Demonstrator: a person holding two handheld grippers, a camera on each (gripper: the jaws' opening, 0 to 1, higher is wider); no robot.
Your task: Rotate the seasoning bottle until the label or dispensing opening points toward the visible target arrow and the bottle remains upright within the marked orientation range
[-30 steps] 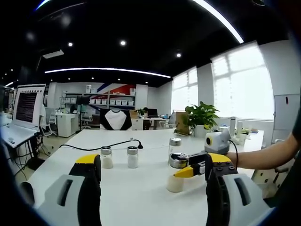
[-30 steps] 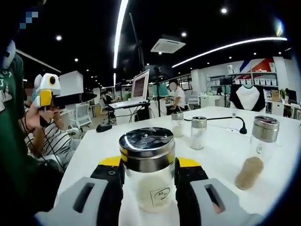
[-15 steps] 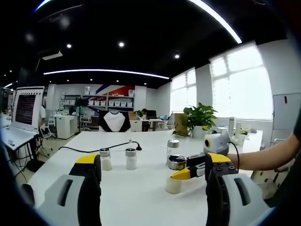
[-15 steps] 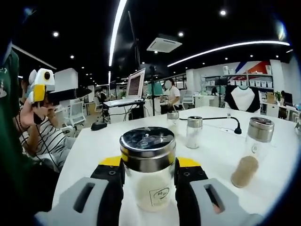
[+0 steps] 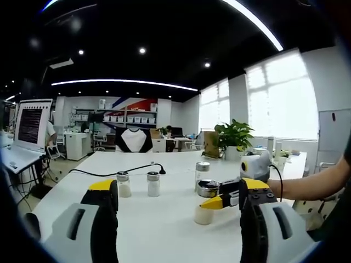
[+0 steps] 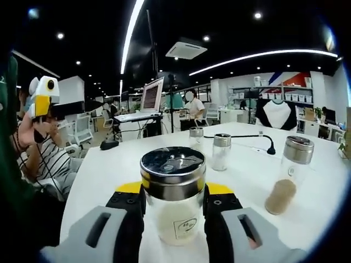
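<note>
Left gripper (image 5: 173,200): jaws spread, holding nothing, above the white worktop (image 5: 159,230). Right gripper (image 6: 173,205): jaws pinch the seasoning bottle (image 6: 173,194) upright on the worktop, steel cap up. Small label with a smiley mark faces the camera; its print is too small to read.

Between left tongs (image 5: 173,204): bare white surface (image 5: 159,230), open for passage.
Ahead of left tongs: two small shakers (image 5: 139,183) side by side, a black cable (image 5: 118,171) behind them.
Ahead-right of left tongs: right tongs (image 5: 222,198) closed around the seasoning bottle (image 5: 205,204), a tall jar (image 5: 202,174) just behind.
Between right tongs (image 6: 173,211): blocked by the seasoning bottle (image 6: 173,193).
Right of right tongs: jar of brown powder (image 6: 288,174), with bare surface between.
Far ahead: two shakers (image 6: 209,147).
</note>
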